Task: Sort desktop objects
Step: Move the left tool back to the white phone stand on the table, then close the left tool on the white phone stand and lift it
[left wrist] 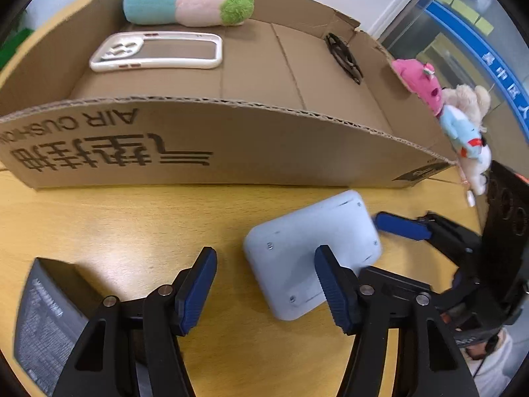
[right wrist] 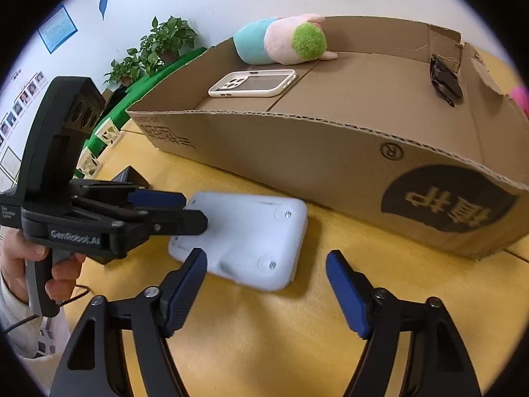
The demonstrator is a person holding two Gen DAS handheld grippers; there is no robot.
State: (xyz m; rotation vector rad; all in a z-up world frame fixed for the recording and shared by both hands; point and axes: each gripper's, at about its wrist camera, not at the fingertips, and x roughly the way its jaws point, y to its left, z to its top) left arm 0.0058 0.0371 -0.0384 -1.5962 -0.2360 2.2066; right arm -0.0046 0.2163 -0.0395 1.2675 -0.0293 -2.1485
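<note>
A pale blue rounded device (left wrist: pixel 310 251) lies face down on the yellow table, in front of the cardboard box (left wrist: pixel 211 142); it also shows in the right wrist view (right wrist: pixel 244 238). My left gripper (left wrist: pixel 264 284) is open; its right finger overlaps the device's near-left edge. My right gripper (right wrist: pixel 266 284) is open and empty, just in front of the device. In the box (right wrist: pixel 330 145) lie a plush toy (right wrist: pixel 281 41), a white phone case (right wrist: pixel 253 84) and a black clip (right wrist: pixel 444 81).
A black power brick (left wrist: pixel 49 317) lies on the table at my left gripper's left. Small plush toys (left wrist: pixel 459 122) hang at the box's right end. Potted plants (right wrist: pixel 155 49) and a green strip stand behind the table's left edge.
</note>
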